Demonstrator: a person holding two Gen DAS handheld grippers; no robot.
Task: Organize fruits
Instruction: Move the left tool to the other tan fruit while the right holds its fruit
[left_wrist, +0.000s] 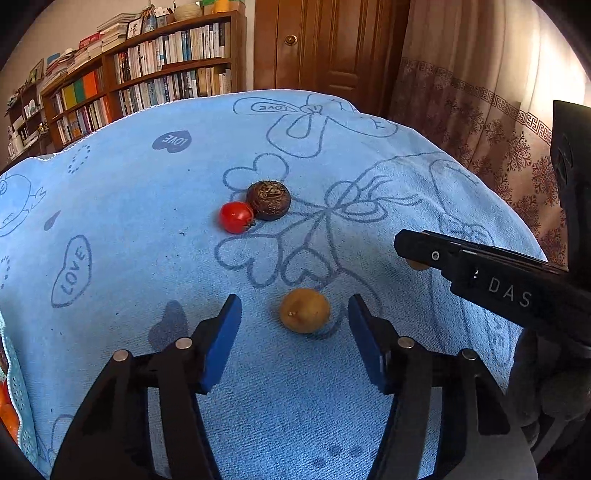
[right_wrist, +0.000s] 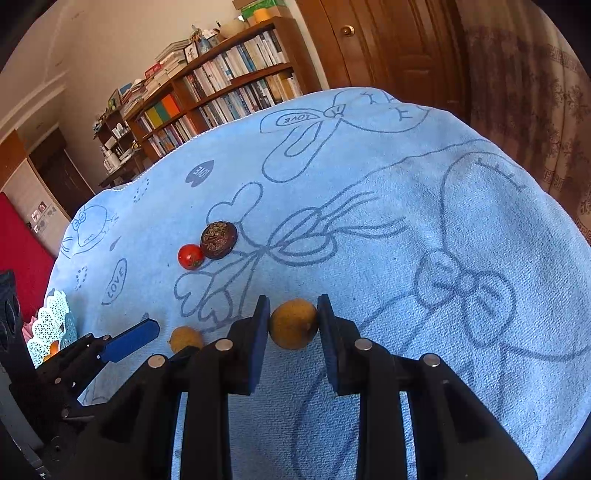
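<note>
yellow fruit (right_wrist: 293, 324) clamped in right gripper (right_wrist: 293, 326)

Two black plastic grippers, each with two fingers. Showing blue flat pads on the inner sides of the fingers, like little paddles. Left gripper (left_wrist: 294, 314): black forked arms, thick and chunky, carrying four round silver pins on top, shining a bit. Right gripper (right_wrist: 292, 319): same black arms, same blue pads (right_wrist: 258, 339), same four silver pins. Wearing white letters "DAS" on its black side, seen from the left wrist camera, with a small silver screw sitting near the tip.
</note>
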